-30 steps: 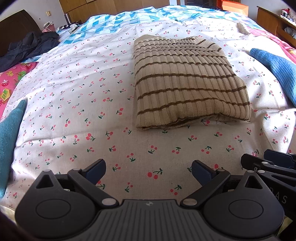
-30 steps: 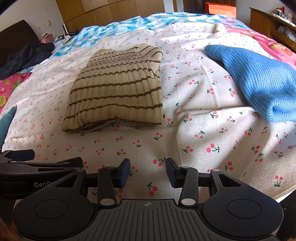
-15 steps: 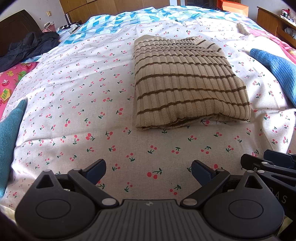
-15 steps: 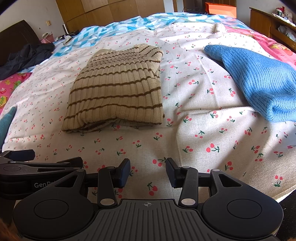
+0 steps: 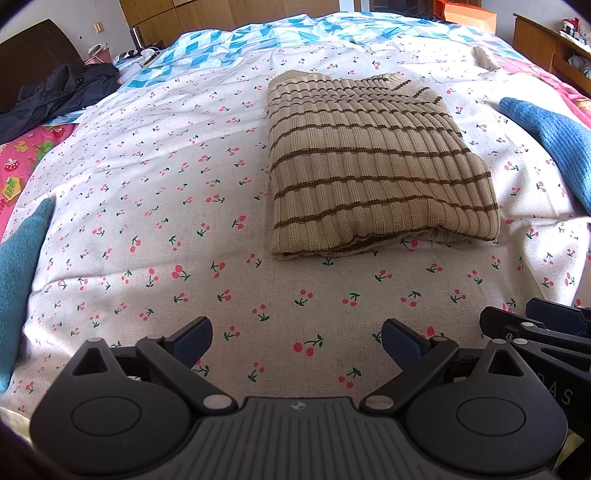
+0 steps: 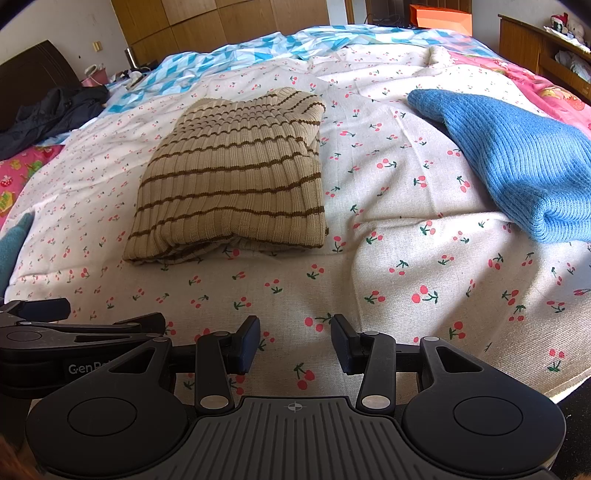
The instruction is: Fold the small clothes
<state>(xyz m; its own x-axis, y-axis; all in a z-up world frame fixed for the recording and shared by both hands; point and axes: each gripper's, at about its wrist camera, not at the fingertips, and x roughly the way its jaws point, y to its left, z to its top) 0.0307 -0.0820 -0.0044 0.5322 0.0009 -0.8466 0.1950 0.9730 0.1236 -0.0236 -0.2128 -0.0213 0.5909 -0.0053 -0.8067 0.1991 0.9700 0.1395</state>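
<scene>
Both the left gripper (image 5: 297, 334) and right gripper (image 6: 294, 341) hang spread and empty low in frame, the folded striped sweater (image 5: 373, 166) mid-frame on the bed (image 5: 147, 184); a careless snag could spoil its fold.

you're in a home bedroom: a bed (image 5: 155, 206) under a cherry-print sheet, wooden wardrobes (image 6: 221, 22) behind, a headboard (image 6: 33, 81).
</scene>
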